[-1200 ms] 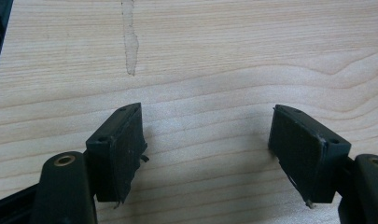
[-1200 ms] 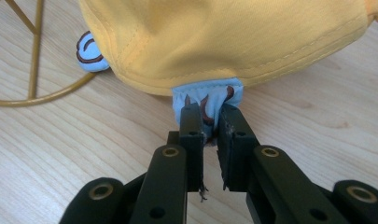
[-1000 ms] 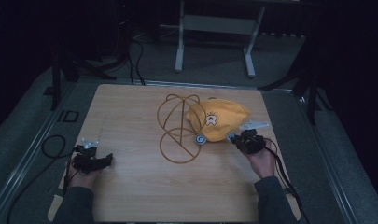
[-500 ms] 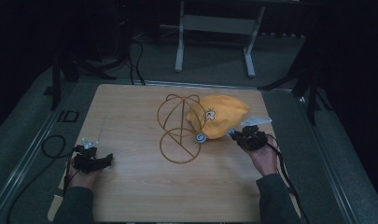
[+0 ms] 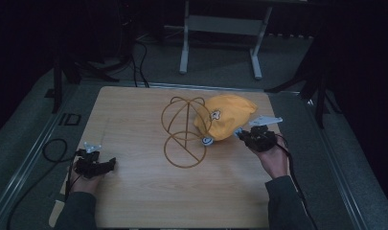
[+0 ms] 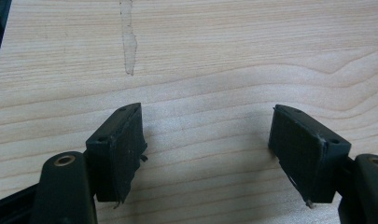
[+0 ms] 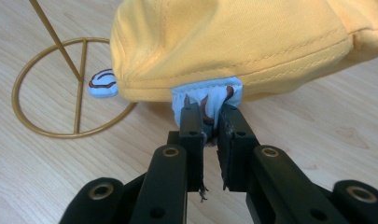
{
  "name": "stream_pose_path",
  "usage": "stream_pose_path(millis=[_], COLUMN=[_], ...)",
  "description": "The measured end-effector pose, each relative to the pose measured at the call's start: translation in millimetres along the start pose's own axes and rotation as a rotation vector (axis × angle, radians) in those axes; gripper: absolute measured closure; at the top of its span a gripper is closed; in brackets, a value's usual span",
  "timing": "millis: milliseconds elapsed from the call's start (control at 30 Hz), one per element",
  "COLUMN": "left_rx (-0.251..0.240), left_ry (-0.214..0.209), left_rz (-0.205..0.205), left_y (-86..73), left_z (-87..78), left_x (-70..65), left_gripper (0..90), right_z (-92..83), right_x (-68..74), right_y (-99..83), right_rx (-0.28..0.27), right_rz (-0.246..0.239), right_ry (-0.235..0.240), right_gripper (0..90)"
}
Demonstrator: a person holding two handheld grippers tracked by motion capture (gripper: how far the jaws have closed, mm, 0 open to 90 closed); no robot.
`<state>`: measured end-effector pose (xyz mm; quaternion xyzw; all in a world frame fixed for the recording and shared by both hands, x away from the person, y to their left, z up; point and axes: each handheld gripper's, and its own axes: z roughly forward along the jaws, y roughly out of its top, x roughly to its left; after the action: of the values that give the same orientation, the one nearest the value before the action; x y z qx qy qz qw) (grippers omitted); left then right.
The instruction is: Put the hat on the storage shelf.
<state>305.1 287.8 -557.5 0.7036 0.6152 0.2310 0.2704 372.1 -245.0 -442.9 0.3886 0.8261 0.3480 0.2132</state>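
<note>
- Two fingers of our right gripper (image 7: 210, 121) clench the yellow cap's (image 7: 233, 42) pale blue tab (image 7: 206, 95), the cap just beyond them.
- Our left gripper's (image 6: 207, 140) fingers stand released over bare surface (image 6: 214, 56).

A pale wooden table (image 5: 143, 196) with visible grain is seen. A gold wire stand (image 5: 184, 132) rests on it near the centre, its ring base flat on the wood. Just right of the stand, a yellow cap (image 5: 225, 120) is draped partly against the wire. A faint streak (image 6: 127, 37) marks the board well left of the stand.
</note>
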Motion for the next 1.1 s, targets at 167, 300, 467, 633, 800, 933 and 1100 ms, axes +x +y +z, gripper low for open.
stream_pose_path(millis=[167, 300, 467, 633, 800, 933, 1100], left_rx=[0.001, 0.001, -0.001, 0.001, 0.001, 0.002, -0.001], left_ry=[0.000, 0.000, 0.000, -0.001, -0.001, -0.001, -0.001], left_rz=[0.002, 0.004, 0.001, 0.000, 0.001, 0.001, -0.003], left_y=[0.0, 0.0, -0.1, -0.1, -0.1, -0.1, -0.2], left_z=[-0.1, -0.1, 0.1, -0.1, -0.1, -0.2, 0.0], left_x=[0.1, 0.2, -0.1, -0.1, -0.1, -0.1, -0.4], left_gripper=[26.9, 26.9, 26.9, 26.9, 26.9, 26.9, 26.9], right_z=[-5.8, -11.5, -21.0, -34.8, -43.4, -39.5, -32.3], right_x=[1.7, 2.5, 4.5, 6.5, 4.1, -1.0, -11.1], right_y=[7.6, 14.3, 20.8, 27.6, 33.8, 31.9, 24.9], right_rx=[-0.016, -0.032, -0.062, -0.101, -0.123, -0.110, -0.065], right_rz=[-0.013, -0.019, -0.022, -0.037, -0.021, 0.003, 0.049], right_ry=[-0.005, -0.006, -0.012, -0.025, -0.053, -0.072, -0.140], right_gripper=[81.4, 81.4, 81.4, 81.6, 81.6, 81.5, 78.4])
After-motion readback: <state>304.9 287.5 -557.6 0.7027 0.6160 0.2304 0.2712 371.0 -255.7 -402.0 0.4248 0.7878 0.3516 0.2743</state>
